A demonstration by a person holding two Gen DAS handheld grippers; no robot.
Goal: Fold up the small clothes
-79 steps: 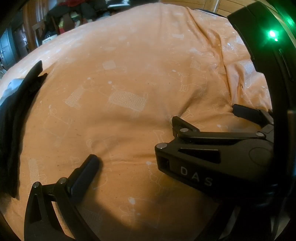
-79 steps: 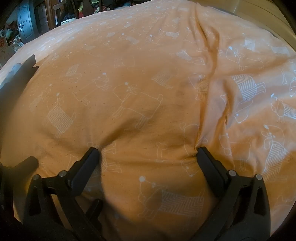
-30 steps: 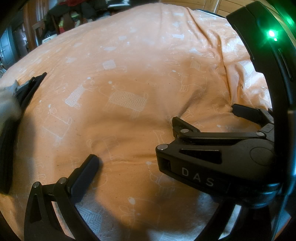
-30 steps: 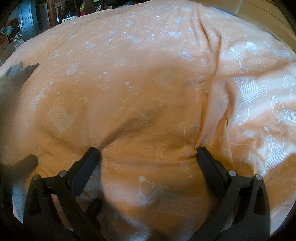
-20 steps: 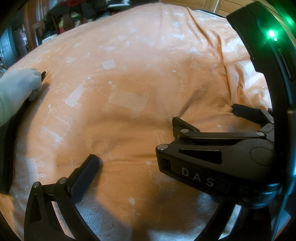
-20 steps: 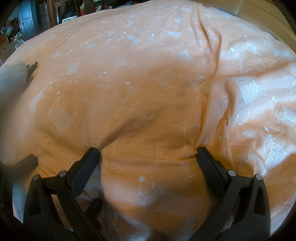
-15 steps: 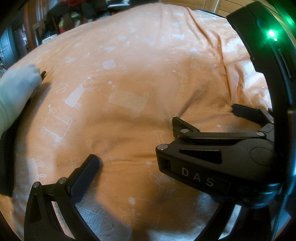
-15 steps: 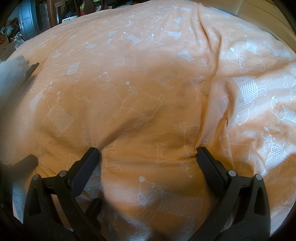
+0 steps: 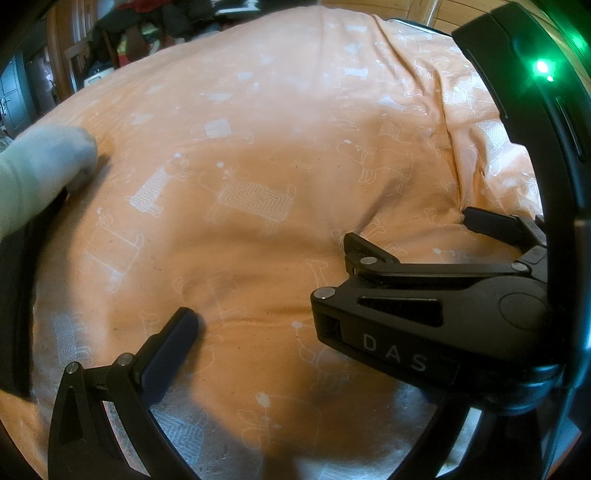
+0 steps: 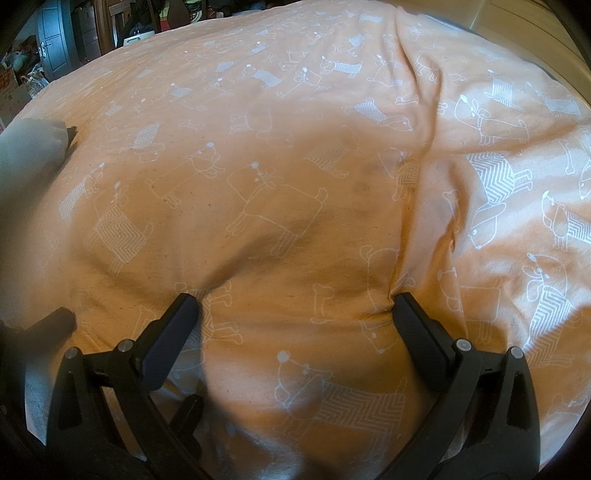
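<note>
A dark garment [image 9: 18, 314] lies at the far left edge of the orange bedcover [image 9: 280, 122], mostly out of frame. A person's pale-covered hand [image 9: 40, 166] rests on its far corner; in the right wrist view the hand [image 10: 29, 155] covers all but a dark tip [image 10: 71, 132]. My left gripper [image 9: 291, 321] rests open on the cover; only its left finger [image 9: 173, 343] shows, the other hidden behind the right gripper's body [image 9: 424, 317]. My right gripper [image 10: 295, 314] also stands open, both fingers pressed into the bare cover, holding nothing.
The bedcover [image 10: 295, 155] has white dog prints and a long crease [image 10: 436, 155] on the right. Furniture and clutter [image 10: 74, 33] stand beyond the bed's far left. The left gripper's fingers [image 10: 55, 321] show at the lower left of the right wrist view.
A pale-covered hand has come in from the left onto the dark garment, which now shows less than before. Neither gripper has moved.
</note>
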